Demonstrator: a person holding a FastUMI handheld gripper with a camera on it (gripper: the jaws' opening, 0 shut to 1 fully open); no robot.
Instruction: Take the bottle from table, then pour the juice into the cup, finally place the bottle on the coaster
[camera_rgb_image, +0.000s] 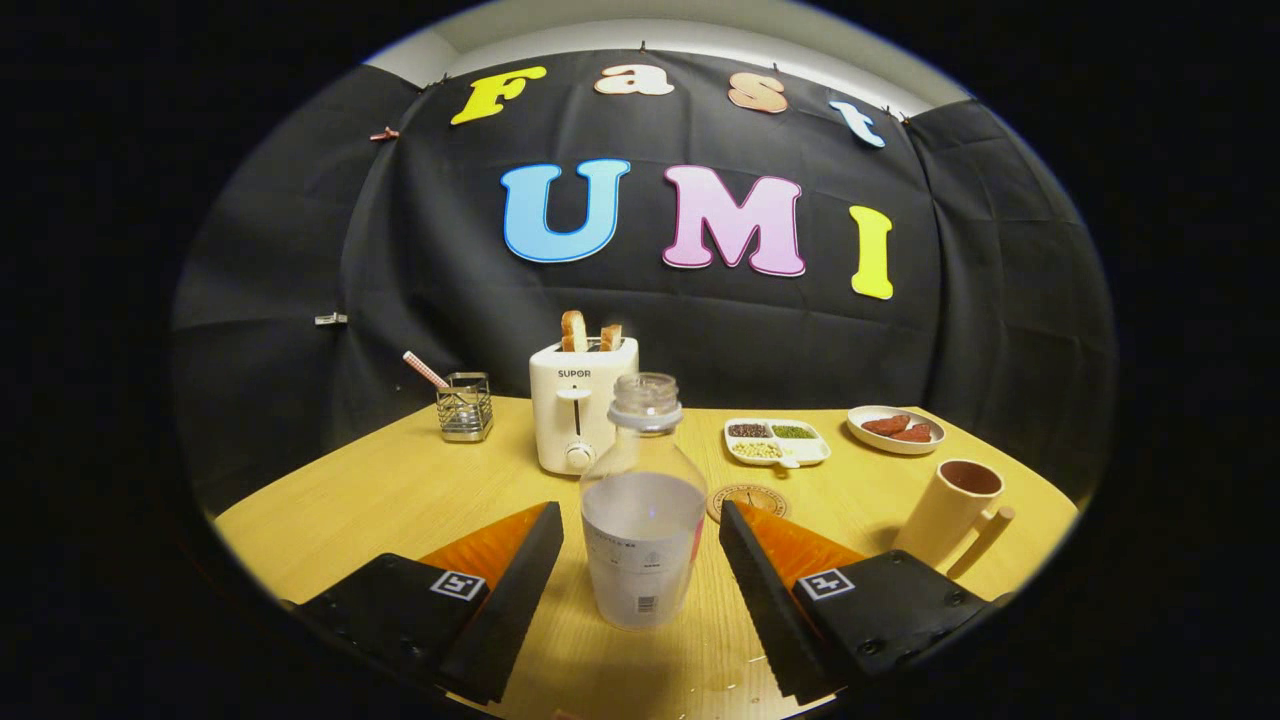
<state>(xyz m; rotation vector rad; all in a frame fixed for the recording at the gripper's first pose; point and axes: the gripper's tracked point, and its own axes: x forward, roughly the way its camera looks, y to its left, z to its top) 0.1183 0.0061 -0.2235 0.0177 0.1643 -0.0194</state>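
Both jaws of your gripper (640, 560) stand released either side of the upright bottle (642, 520), touching neither; close straight in.

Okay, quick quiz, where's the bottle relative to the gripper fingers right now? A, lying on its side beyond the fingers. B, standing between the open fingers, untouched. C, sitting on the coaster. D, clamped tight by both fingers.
B: the bottle stands upright on the table between the spread fingers of the gripper, with a gap on each side.
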